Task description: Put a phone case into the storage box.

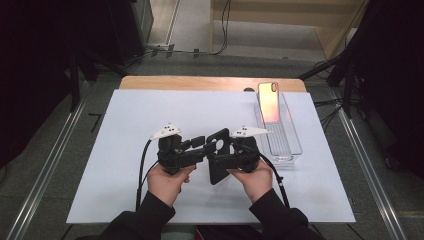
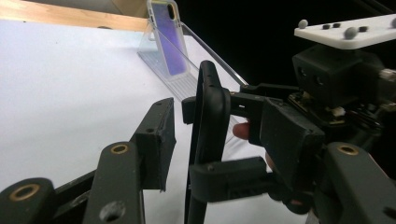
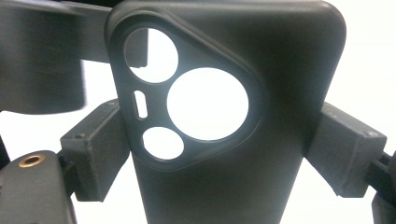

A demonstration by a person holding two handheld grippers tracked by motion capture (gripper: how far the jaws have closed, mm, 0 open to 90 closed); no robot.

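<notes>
A black phone case (image 1: 218, 169) with a large camera cut-out stands upright above the white mat, between my two grippers. My right gripper (image 3: 222, 154) is shut on it, one pad pressed on each long side of the case (image 3: 243, 154). My left gripper (image 1: 200, 147) comes in from the left and is open. In the left gripper view the case (image 2: 208, 135) is seen edge-on between that gripper's two jaws. The left pad (image 2: 159, 135) sits a small gap away from it, and the other pad (image 2: 287, 140) is farther off. A hand holds each gripper.
A clear plastic tray (image 1: 287, 145) lies at the right of the white mat (image 1: 125, 150). A phone in a clear case (image 1: 268, 102) leans upright at the tray's far end. The wooden table edge (image 1: 200, 82) runs behind the mat. Cables trail from both grippers.
</notes>
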